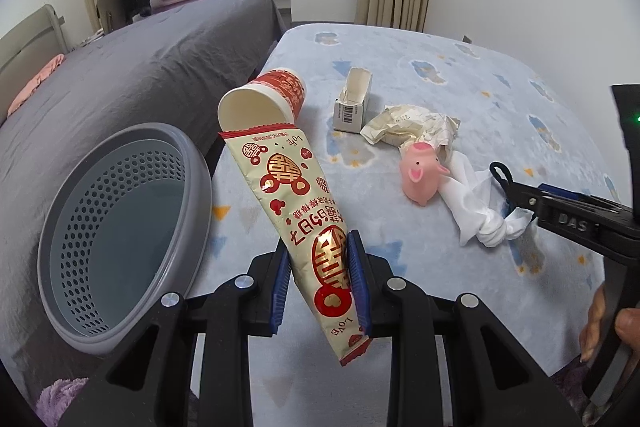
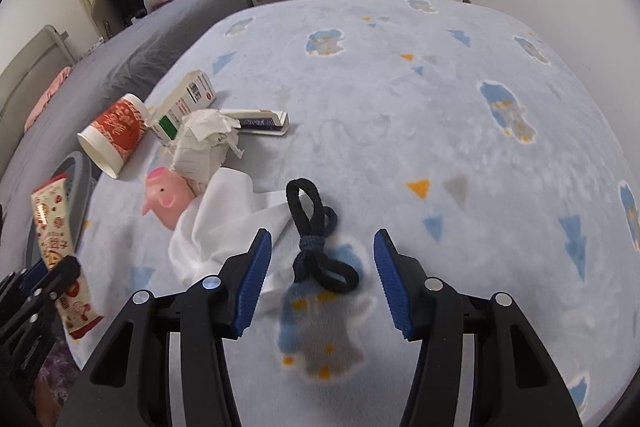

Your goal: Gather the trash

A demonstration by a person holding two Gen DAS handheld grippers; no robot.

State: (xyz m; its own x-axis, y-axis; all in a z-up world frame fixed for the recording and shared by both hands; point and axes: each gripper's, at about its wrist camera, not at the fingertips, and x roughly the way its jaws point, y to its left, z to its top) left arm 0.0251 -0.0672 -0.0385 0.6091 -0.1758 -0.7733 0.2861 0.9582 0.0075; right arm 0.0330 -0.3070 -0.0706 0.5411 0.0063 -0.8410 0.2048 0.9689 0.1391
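A cream-and-red snack wrapper (image 1: 308, 227) hangs tilted, pinched in the left claw (image 1: 318, 279), beside the empty grey perforated bin (image 1: 120, 227).

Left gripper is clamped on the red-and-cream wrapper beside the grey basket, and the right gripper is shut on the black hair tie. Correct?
Not quite. The right gripper is open, its jaws apart on either side of the black hair tie in the right wrist view. The left gripper does clamp the wrapper beside the grey basket.

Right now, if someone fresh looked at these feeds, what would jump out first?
The red-and-cream snack wrapper pinched upright in the left claw, just right of the grey perforated bin. Next, the pink pig toy lying among crumpled paper and white cloth on the pale blue blanket. The right claw hangs open over a knotted black cord.
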